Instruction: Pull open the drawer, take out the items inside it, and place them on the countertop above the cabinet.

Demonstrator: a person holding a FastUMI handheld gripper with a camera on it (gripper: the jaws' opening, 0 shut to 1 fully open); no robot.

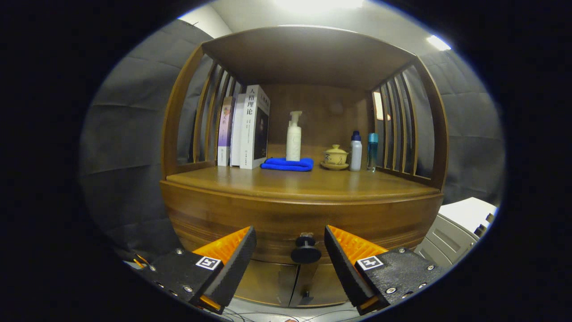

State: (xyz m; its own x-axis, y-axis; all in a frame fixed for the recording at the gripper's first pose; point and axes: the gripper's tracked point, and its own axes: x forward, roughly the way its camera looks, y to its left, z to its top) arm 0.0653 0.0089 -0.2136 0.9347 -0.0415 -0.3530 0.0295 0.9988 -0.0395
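A wooden cabinet faces me, its drawer front (286,219) closed under the countertop (308,183). A round black knob (306,251) sticks out of the drawer's middle. My gripper (290,243) is open, its black and orange fingers (237,259) standing either side of the knob without touching it. The knob sits between the fingertips, slightly ahead of them. What lies inside the drawer is hidden.
On the countertop stand three books (245,127) at the left, a white pump bottle (293,136) on a folded blue cloth (287,164), a lidded yellow teacup (335,157), a white bottle (355,152) and a blue bottle (372,151). Two lower doors (272,284) sit beneath. A white appliance (460,228) stands right.
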